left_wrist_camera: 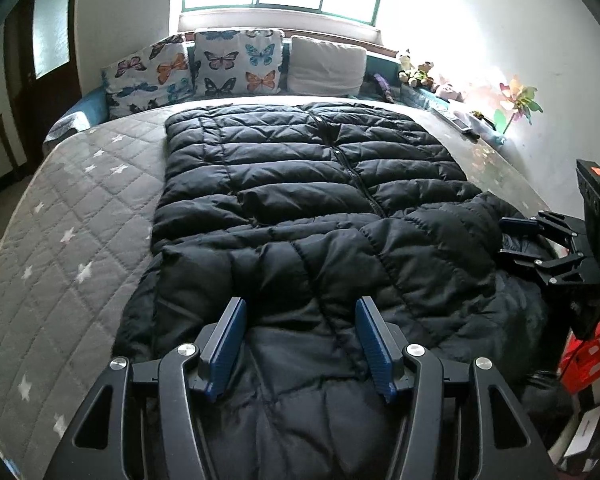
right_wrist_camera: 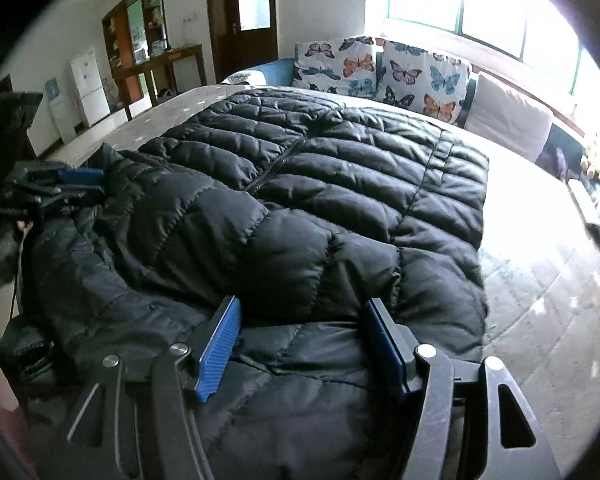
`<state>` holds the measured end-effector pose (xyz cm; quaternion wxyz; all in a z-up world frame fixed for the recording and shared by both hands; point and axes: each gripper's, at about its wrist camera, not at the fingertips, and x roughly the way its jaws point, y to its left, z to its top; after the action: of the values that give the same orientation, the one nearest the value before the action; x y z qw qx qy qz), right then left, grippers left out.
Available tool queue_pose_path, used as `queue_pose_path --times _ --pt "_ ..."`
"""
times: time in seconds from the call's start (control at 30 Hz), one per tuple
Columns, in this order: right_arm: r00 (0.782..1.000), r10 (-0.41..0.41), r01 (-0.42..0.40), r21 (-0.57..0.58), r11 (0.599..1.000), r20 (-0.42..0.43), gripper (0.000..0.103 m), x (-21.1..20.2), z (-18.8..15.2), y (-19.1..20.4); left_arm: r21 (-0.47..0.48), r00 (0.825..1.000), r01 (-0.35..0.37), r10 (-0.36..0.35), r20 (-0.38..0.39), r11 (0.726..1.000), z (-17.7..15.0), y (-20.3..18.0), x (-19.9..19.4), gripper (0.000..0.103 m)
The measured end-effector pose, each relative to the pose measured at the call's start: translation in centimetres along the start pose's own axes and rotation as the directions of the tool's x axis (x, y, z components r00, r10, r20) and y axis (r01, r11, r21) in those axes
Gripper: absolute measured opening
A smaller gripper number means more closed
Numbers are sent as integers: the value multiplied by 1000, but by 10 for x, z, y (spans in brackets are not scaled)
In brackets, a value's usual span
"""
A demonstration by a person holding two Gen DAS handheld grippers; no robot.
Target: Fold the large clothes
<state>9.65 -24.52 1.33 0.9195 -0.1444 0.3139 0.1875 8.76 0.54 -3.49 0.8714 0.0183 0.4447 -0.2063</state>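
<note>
1. The black puffer coat (left_wrist_camera: 308,184) lies flat on the bed (left_wrist_camera: 72,216), its far end near the butterfly cushions (left_wrist_camera: 236,62). The end of the coat away from the cushions is bunched up and hangs over the bed's edge.
2. The left tongs (left_wrist_camera: 300,344) stand wide over that bunched end, with coat fabric lying between the blue pads (left_wrist_camera: 226,344); the pads do not look pressed on it.
3. The right tongs (right_wrist_camera: 304,344) also stand wide over the same end, toward the side of the coat nearer the window (right_wrist_camera: 480,4), gripping nothing.
4. Risk: closing on the slippery top layer alone would lift only a thin pinch, which could slide out mid-fold.
5. Risk: uneven grips by the two tongs would skew the fold away from the zip line (left_wrist_camera: 352,168).
6. Risk: the overhanging bulk could drag the coat off the bed.
</note>
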Motion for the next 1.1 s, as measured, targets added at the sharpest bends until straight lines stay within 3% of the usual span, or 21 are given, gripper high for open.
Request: queue_pose_path --times 0.1,0.2,0.27,0.43,0.53,0.7,0.83,0.9,0.97,1.0,1.03,1.1 --pt "1000 -19 19 -14 1000 8 70 -18 -2 6 -6 1000 12 -12 17 1000 -9 -6 -26 61" --pt "998 -55 57 -101 993 28 70 -40 -11 20 0 999 32 -32 19 999 -23 -17 -51 61" --pt "997 -75 80 -152 985 36 70 -53 -18 29 14 998 70 -70 9 997 -37 -27 -67 61" --pt "997 -70 76 -244 967 31 73 -82 -47 52 39 981 187 -185 -56 982 -81 -60 -97 73" --pt "997 -75 73 -360 930 9 73 -89 -74 75 30 971 212 -207 -119 977 -102 -73 -97 75" --pt "994 -107 73 -545 835 -31 74 -78 -112 105 -37 947 245 -247 -205 969 -125 -81 -87 75" --pt "994 -110 73 -604 794 -25 74 -65 -123 115 -92 930 247 -263 -259 965 -139 -81 -72 73" --pt "995 -101 73 -629 774 -9 74 -58 -127 123 -138 906 291 -319 -278 947 -147 -82 -65 72" --pt "995 -101 86 -648 757 14 74 -53 -130 129 -158 898 304 -338 -281 939 -147 -83 -58 58" --pt "995 -97 86 -655 751 19 74 -50 -130 131 -155 896 307 -340 -286 939 -147 -83 -54 46" --pt "995 -98 88 -659 747 22 74 -47 -130 133 -148 900 301 -332 -283 942 -145 -84 -53 35" --pt "996 -76 85 -656 750 42 74 -44 -130 136 -146 904 305 -334 -266 941 -141 -83 -56 25"
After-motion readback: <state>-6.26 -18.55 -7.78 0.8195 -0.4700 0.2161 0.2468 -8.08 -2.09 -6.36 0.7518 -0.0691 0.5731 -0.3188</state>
